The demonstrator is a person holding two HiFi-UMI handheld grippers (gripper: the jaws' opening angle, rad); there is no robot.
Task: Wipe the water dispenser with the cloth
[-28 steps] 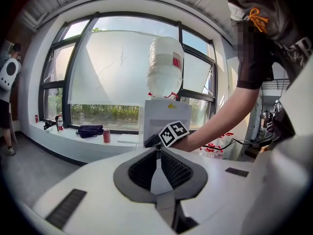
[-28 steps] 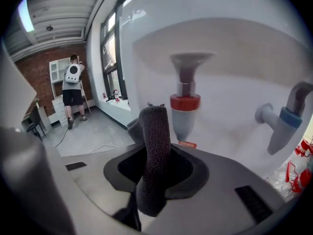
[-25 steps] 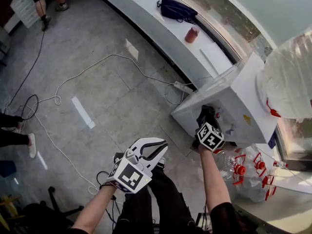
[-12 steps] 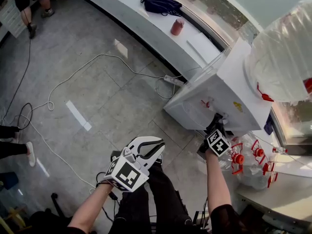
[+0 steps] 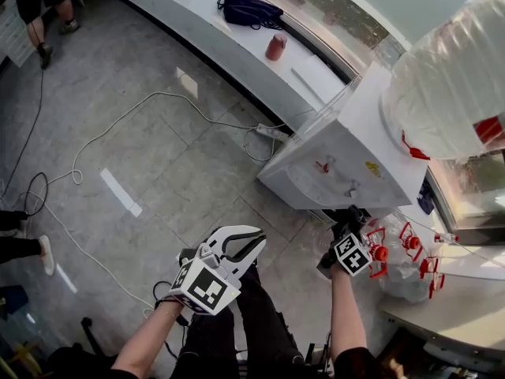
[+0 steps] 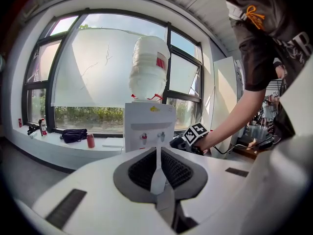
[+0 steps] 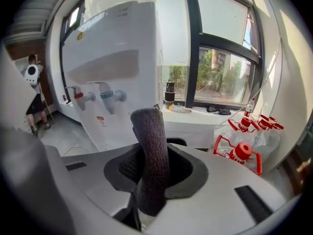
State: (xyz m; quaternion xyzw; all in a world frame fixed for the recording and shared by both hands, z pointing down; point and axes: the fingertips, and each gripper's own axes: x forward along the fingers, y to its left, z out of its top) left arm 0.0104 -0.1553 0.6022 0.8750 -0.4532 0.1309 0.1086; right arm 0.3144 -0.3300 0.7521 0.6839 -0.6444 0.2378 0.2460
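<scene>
Grey terry cloth [image 7: 149,160] stands upright in your right gripper [image 5: 346,218], the jaws clamped on its lower part. It sits near the lower front edge of the white water dispenser [image 5: 347,152], below the red tap [image 7: 78,96] and the blue tap [image 7: 111,95]; no view settles whether it touches the panel. Your left gripper [image 5: 254,242] has its jaws pressed together on nothing and hangs low by your legs, well apart from the dispenser.

For writing, you have a yellow sticker [image 5: 371,166] above the taps, a small red-and-white label [image 7: 100,118] under them and a red label [image 5: 489,129] on the big bottle [image 5: 450,77] on top, all too small to read. The only crisp print is the black-and-white squares on your gripper cubes.

Your left side is roomy: open grey floor [image 5: 158,164], crossed by a white cable [image 5: 134,115] that runs to a power strip [image 5: 264,131] by the dispenser's far bottom corner. Your right side is tight, with red-capped empty bottles [image 5: 398,259] just beside the right gripper. Behind the dispenser a white ledge [image 5: 237,46] follows the window, carrying a black bag [image 5: 248,10] and a red cup [image 5: 275,46] towards its window edge
</scene>
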